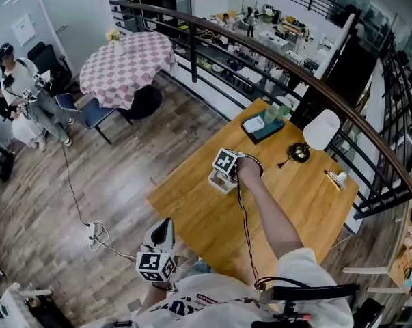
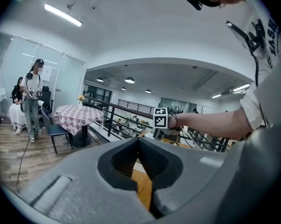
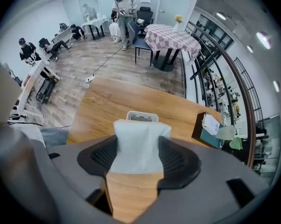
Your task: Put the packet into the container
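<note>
In the right gripper view a pale, soft packet (image 3: 139,134) is pinched between the dark pads of my right gripper (image 3: 138,150), which is shut on it. Just beyond the packet a small white container (image 3: 141,117) stands on the wooden table (image 3: 112,101). In the head view the right gripper (image 1: 225,170) points down directly over that container (image 1: 218,182), and the gripper hides the packet. My left gripper (image 1: 162,236) hangs low beside the table's near edge. In its own view the left gripper (image 2: 139,146) has its jaws together with nothing between them.
At the table's far end are a dark tray with a white card (image 1: 262,126), green cups (image 1: 277,111), a white lamp (image 1: 322,130) and a small black round object (image 1: 299,152). A curved railing (image 1: 308,74) runs behind. A checkered table (image 1: 127,63), people and a floor cable (image 1: 72,190) are at left.
</note>
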`<state>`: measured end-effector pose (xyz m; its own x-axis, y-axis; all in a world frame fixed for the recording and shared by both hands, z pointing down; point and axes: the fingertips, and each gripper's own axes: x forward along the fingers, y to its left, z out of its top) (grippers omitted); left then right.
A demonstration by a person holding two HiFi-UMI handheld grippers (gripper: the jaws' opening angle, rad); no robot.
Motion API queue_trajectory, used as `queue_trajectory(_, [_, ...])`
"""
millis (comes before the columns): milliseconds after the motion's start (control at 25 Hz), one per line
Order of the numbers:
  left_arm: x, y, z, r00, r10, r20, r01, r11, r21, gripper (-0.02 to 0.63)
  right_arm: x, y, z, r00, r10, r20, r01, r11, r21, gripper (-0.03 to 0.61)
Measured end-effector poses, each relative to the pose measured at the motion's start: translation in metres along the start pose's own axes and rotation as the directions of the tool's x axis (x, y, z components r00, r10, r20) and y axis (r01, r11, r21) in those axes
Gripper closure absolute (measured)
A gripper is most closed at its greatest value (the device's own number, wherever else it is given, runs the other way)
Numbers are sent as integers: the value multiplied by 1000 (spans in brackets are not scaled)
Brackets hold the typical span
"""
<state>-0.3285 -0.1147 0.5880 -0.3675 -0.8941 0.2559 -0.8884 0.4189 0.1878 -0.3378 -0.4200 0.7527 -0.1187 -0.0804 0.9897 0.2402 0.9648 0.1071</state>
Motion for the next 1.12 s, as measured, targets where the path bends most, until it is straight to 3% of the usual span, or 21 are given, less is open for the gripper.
queue_trajectory(440, [-9,7,-7,999,53,-11,-53,999,-10,611,18,-15,16,999,-30,-41,28,999,-47,293])
queue_trajectory(1120, [-32,34,-21,984,173,-37,-174,984,-38,611,118,-10,20,996,-4,-84,2,1000,-18,295])
